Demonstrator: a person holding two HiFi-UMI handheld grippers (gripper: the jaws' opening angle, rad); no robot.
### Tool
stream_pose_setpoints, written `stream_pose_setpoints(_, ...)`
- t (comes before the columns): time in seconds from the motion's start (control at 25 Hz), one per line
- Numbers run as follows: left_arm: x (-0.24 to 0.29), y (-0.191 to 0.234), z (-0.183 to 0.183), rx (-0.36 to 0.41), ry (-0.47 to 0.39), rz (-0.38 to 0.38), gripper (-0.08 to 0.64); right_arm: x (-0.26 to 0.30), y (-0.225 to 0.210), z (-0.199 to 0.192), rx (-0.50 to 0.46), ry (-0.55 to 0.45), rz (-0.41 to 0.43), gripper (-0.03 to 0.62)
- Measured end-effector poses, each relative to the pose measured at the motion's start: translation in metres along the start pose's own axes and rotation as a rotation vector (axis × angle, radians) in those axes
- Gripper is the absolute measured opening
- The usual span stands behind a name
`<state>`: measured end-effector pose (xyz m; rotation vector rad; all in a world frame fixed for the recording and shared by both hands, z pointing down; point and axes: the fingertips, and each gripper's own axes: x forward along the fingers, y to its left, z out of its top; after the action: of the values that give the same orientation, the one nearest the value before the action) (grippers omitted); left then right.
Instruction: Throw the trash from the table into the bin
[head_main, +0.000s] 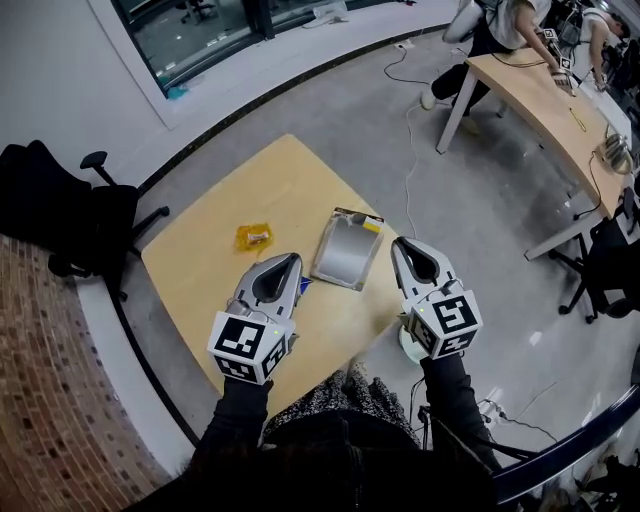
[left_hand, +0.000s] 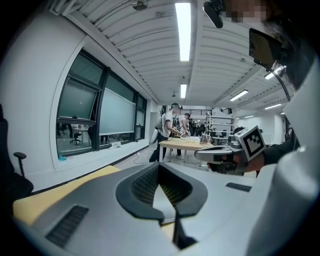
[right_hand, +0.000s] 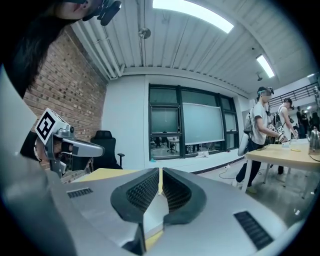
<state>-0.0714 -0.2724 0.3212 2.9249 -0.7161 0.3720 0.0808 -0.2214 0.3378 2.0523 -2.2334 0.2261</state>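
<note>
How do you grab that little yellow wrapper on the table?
Pinch the yellow wrapper by its crumpled edge nearest the left gripper, coming steeply from above. It lies low on the table, so level jaws would probably just push it along.

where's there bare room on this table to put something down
Bare: the far corner of the table, beyond the yellow wrapper and silver pouch, and the left strip between the wrapper and the table's edge. Crowded: the near middle, where the left gripper hovers beside the pouch and the right gripper flanks its other side.
</note>
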Motion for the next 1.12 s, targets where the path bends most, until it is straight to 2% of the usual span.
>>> stream_pose_setpoints(0.2,0.005,0.007,-0.003,-0.003,0.014,0.030,-0.012,0.020,-0.008,-0.022,0.012,0.051,0.045,0.016)
stream_pose_setpoints(0.24,0.007,0.008,-0.004,-0.002,0.016,0.035,-0.012,0.025,-0.008,-0.027,0.021,0.071,0.059,0.045)
stream_pose_setpoints(0.4,0.012,0.013,-0.005,0.001,0.023,0.048,-0.012,0.043,-0.009,-0.048,0.019,0.153,0.091,0.248)
stream_pose_setpoints(0.44,0.013,0.014,-0.005,0.000,0.024,0.051,-0.012,0.047,-0.010,-0.052,0.026,0.163,0.096,0.275)
stream_pose_setpoints(0.52,0.014,0.014,-0.004,0.000,0.027,0.055,-0.012,0.054,-0.012,-0.059,0.037,0.181,0.107,0.293)
stream_pose_setpoints(0.96,0.014,0.009,-0.008,-0.004,0.037,0.062,-0.012,0.101,-0.021,-0.099,0.079,0.236,0.198,0.301)
stream_pose_setpoints(1.12,0.013,0.009,-0.013,-0.010,0.048,0.066,-0.012,0.113,-0.023,-0.121,0.091,0.301,0.218,0.301)
